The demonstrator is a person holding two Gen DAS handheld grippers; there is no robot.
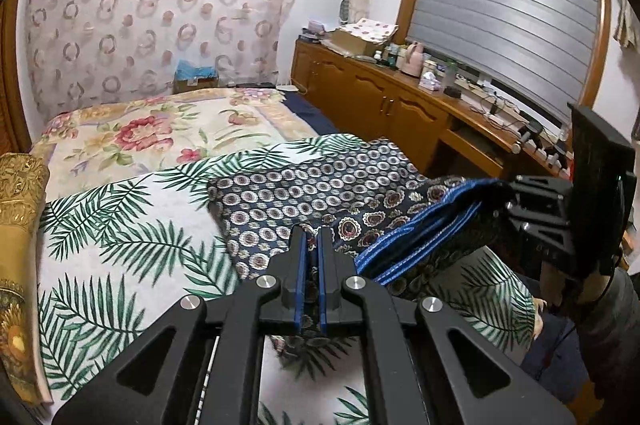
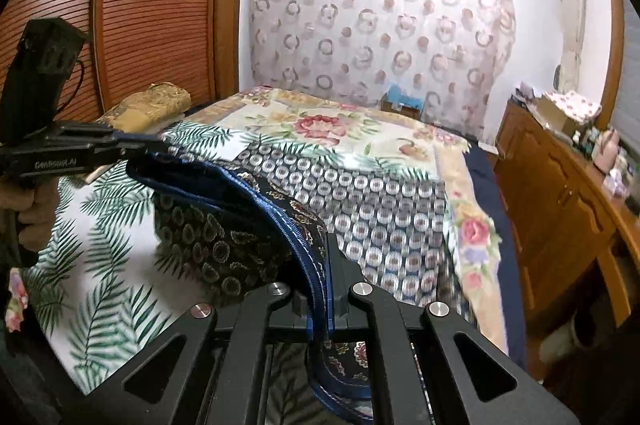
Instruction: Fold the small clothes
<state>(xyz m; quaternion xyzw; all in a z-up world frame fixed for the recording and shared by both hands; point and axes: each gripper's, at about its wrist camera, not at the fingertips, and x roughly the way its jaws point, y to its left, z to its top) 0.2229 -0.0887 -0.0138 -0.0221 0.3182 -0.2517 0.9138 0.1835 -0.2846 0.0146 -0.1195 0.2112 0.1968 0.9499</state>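
Two claws, both mine, clamped on one garment: dark navy cloth, ring-and-medallion print, blue-ribbed waistband. Left claw pinches patterned fabric at lower centre of frame. Right claw grips waistband edge. Garment stretched between them, far end draped on palm-leaf sheet over bed, centre frame.

Left wrist view: looks close along its fingers over the bed, toward the curtain. Right wrist view: the same, from the other side. Both share bed, curtain and cabinet.
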